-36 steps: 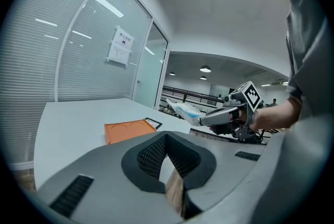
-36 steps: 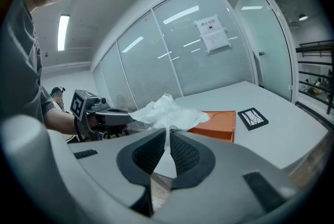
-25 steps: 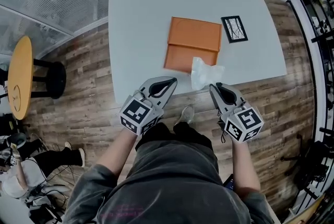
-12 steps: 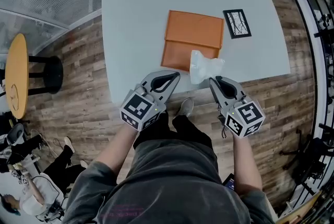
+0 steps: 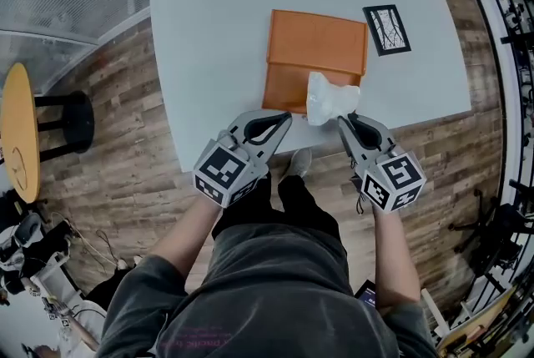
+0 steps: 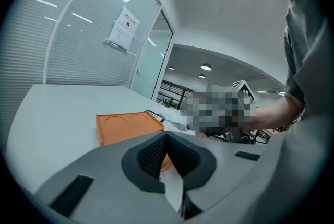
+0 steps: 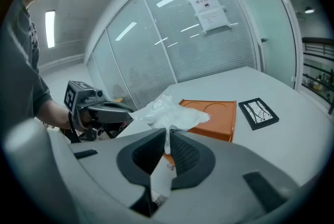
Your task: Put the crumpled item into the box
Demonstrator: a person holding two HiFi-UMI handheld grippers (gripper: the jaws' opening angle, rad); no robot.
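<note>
An orange flat box (image 5: 315, 57) lies on the pale grey table (image 5: 217, 31). The crumpled white item (image 5: 329, 98), thin and plastic-like, hangs over the box's near right edge. My right gripper (image 5: 345, 121) is shut on its lower end. In the right gripper view the crumpled item (image 7: 168, 112) rises from between the pads, with the orange box (image 7: 214, 116) just behind it. My left gripper (image 5: 284, 117) hovers at the table's near edge, left of the item, shut with nothing in it. The left gripper view shows the orange box (image 6: 128, 126) ahead.
A black-framed card (image 5: 387, 29) lies on the table right of the box. Wooden floor surrounds the table; a round yellow stool (image 5: 18, 135) stands far left. A glass wall (image 7: 172, 35) runs behind the table.
Both grippers have moved forward toward the box. The crumpled item travelled with the right gripper and now overlaps the box's near right edge.
</note>
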